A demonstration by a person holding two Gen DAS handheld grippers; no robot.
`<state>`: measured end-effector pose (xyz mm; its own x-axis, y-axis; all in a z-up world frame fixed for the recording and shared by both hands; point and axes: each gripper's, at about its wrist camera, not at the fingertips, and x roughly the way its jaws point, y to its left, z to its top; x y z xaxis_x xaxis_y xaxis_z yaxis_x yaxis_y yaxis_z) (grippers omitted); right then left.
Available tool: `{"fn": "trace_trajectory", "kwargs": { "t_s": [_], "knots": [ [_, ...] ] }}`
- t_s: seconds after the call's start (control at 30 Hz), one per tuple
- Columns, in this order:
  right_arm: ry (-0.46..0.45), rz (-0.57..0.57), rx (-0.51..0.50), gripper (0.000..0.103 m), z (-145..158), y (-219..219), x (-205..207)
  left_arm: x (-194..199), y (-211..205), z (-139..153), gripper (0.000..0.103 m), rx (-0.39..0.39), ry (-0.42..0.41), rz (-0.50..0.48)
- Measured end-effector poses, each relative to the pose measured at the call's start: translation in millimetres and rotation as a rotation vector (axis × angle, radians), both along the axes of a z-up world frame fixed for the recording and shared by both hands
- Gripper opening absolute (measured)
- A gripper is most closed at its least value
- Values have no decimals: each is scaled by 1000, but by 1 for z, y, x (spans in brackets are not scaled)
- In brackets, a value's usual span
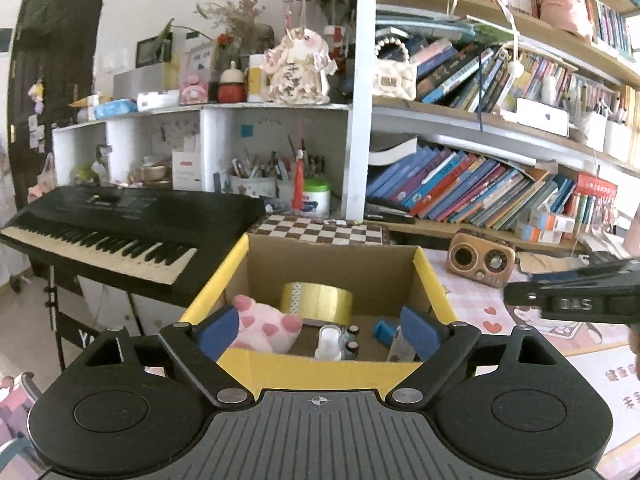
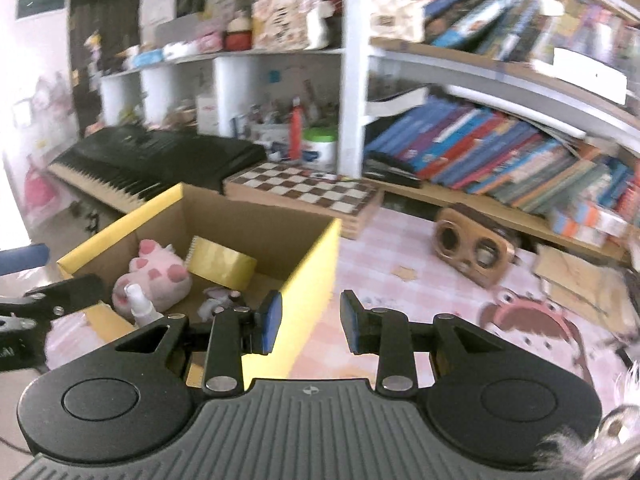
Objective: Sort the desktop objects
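A cardboard box with yellow flaps stands open on the pink tablecloth. Inside lie a pink plush toy, a yellow tape roll, a white spray bottle and a small blue item. My left gripper hovers over the box's near edge, open wide, with nothing held. My right gripper is just right of the box's yellow side wall, open a little and empty. The right wrist view also shows the plush toy and tape roll.
A wooden retro radio sits on the tablecloth to the right of the box. A chessboard lies behind the box, and a black keyboard stands at the left. Crowded bookshelves fill the back. Cardboard scraps lie at the far right.
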<state>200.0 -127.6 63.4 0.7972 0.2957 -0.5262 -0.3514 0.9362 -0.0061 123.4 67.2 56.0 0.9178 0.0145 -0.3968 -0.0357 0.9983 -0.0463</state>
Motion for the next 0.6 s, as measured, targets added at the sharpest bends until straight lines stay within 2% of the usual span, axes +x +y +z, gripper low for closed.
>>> {"fn": "trace_trajectory", "kwargs": {
  "t_s": [0.23,0.6],
  "knots": [
    [-22,-141,33,32,0,-30,-56,-37,-4,2,97,19,-23,4],
    [-2,-264,32,33,-16,-50,-130,-77,-11,-10,99,0,7,-41]
  ]
}}
